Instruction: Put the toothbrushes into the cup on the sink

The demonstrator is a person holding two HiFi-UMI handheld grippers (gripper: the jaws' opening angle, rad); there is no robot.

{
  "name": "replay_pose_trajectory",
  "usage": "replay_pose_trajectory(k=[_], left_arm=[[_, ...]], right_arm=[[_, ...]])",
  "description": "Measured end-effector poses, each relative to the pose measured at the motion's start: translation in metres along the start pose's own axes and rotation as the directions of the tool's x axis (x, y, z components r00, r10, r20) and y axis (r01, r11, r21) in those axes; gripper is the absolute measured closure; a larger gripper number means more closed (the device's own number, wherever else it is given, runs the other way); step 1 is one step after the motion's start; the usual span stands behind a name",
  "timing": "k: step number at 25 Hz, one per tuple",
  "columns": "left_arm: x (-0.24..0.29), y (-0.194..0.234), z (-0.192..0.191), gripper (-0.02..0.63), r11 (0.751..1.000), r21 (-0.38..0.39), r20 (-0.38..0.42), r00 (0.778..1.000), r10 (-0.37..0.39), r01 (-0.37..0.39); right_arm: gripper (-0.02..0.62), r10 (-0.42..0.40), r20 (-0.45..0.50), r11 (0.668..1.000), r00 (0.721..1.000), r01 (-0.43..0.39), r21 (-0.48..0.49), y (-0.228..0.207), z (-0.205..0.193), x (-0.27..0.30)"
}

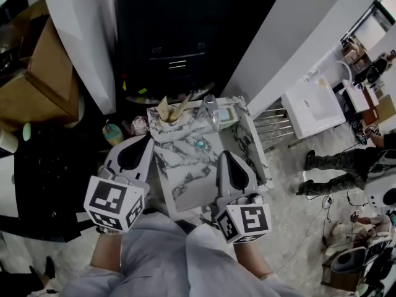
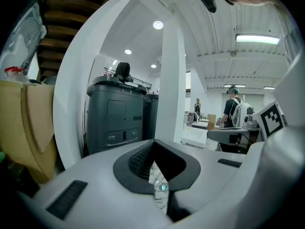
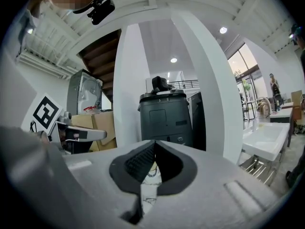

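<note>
**Both grippers closed and empty above the sink; toothbrushes stand in the cup**

The left gripper (image 1: 146, 140) (image 2: 154, 143) has its jaws pressed together, and its own view shows nothing between the dark ribbed pads. Through the small hollow below the pads only a sliver of marble and a round green drain plug (image 2: 163, 187) can be seen. The right gripper (image 1: 224, 156) (image 3: 153, 145) is likewise fully closed and holds nothing. Veined marble shows in the opening under its pads. In the head view both grippers point forward and are held above the near part of the white-and-grey marble-patterned sink (image 1: 185, 172). The left one is over its left edge and the right one over its right side, and neither touches it. Each carries its cube of black-and-white square markers at the rear.

The small tan cup (image 1: 168, 120) stands upright on the far left corner of the sink top, just beside the chrome tap (image 1: 211, 112). The pale wood-coloured toothbrushes (image 1: 180, 109) rise out of the cup, fanning apart and leaning against its rim. Their heads are too small to make out. The cup is well apart from both grippers, beyond the basin with the green drain plug (image 1: 199, 144). A tall dark grey cabinet (image 1: 176, 42) stands behind the sink.
</note>
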State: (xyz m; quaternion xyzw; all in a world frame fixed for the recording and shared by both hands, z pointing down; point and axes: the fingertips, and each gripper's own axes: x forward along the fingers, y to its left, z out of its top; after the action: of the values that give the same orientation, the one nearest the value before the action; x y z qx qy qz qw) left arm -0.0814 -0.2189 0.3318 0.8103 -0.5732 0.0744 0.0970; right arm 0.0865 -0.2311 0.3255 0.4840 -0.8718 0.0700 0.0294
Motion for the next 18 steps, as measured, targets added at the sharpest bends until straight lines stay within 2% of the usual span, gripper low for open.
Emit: replay_pose_trajectory(k=[9,18], left_arm=[[-0.034,-0.034,-0.005,0.601,0.995,-0.026,-0.001,0.995,0.099,-0.099],[-0.061,-0.049,0.003,0.601,0.994,-0.02,0.035,0.993,0.109,-0.109]], right_arm=[[0.597,0.112,-0.024,0.994,0.993,-0.112,0.015,-0.005,-0.011,-0.012],[0.597,0.122,-0.007,0.992,0.993,-0.122,0.022,0.003,-0.011,-0.032]])
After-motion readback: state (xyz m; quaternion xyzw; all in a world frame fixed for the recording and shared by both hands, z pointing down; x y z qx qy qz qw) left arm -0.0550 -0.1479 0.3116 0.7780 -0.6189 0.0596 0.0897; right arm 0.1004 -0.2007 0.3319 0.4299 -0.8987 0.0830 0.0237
